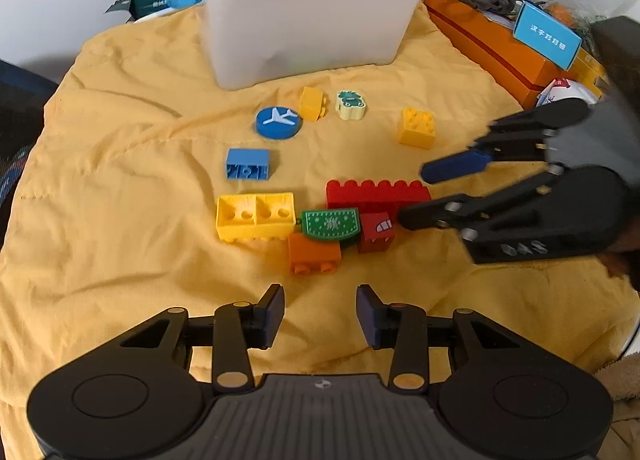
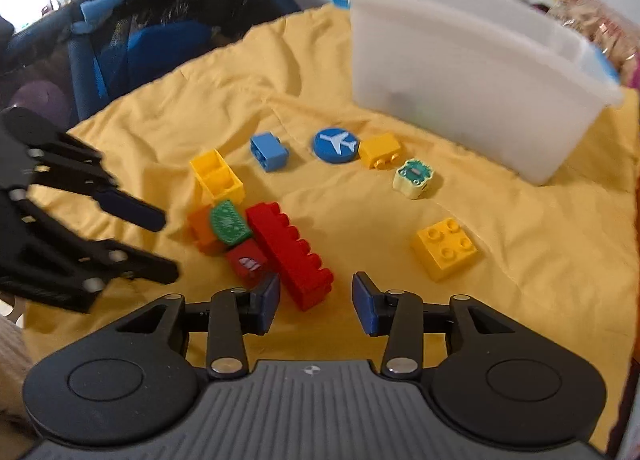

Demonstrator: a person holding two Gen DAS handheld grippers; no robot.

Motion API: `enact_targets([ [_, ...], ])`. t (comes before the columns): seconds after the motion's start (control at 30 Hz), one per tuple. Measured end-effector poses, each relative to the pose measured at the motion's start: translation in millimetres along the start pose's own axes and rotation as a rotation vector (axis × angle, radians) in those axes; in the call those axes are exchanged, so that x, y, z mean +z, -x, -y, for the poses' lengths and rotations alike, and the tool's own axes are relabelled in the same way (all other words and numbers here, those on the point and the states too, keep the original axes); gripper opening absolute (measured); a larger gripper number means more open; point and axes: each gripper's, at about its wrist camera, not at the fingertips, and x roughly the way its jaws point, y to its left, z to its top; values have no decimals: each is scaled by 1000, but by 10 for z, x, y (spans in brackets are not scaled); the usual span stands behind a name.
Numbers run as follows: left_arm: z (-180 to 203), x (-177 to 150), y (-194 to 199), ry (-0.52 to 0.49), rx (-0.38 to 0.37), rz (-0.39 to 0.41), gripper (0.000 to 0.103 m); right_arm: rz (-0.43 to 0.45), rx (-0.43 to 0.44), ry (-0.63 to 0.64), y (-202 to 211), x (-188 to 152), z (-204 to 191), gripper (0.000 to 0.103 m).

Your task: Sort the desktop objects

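Long red studded brick on the rumpled yellow cloth, long axis running eleven to five o'clock (glossy plastic), near end just ahead of the right gripper, jaws released, left gripper also released, empty.

Both grippers angled downward, side by side. The left gripper stood with jaws apart, nothing between them; the right gripper gaped wide too, empty.

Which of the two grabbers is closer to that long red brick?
Right. The right gripper hangs open right over the long red brick's near end; the left gripper sits farther back, with smaller blocks between.
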Motion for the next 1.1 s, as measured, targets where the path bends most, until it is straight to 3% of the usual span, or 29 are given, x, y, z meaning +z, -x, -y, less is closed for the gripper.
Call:
enact_targets([
  [0.07, -8, -18, -3, 7, -6, -4, 44, 22, 43, -49, -76, -1, 62, 47],
  [0.1, -11, -25, 1, 9, -5, -4, 44, 31, 78, -75, -87, -18, 77, 33],
  [0.13, -15, -24, 7, 11, -1, -1, 44, 23, 98, -91, -92, -36, 65, 32],
  [0.3, -71, 33, -58, 46, 10, 17, 47, 40, 32, -105, 117, -183, -39, 32],
  [0.47, 11, 72, -183, -17, 17, 10, 49, 76, -285, -25, 391, -228, -38, 32],
  [0.57, 71, 112, -247, -62, 28, 26, 49, 12, -474, 160, 252, -261, -149, 32],
  [0.6, 76, 128, -265, -65, 31, 27, 49, -8, -500, 211, 191, -284, -199, 32],
  [0.63, 77, 138, -267, -68, 28, 31, 46, -28, -517, 268, 127, -313, -263, 32],
  [0.67, 77, 146, -261, -72, 29, 36, 35, -42, -531, 335, 79, -349, -351, 32],
  [0.73, 53, 159, -250, -67, 17, 30, 34, -48, -515, 436, 53, -412, -520, 30],
  [0.8, 19, 165, -221, -47, 7, 17, 34, -44, -441, 439, 92, -441, -615, 39],
  [0.93, -21, 176, -91, -51, 8, -17, 34, -35, -285, 323, 200, -438, -639, 39],
  [1.1, -59, 244, 88, -75, -40, -75, 34, 36, -230, 158, 336, -384, -443, 42],
])
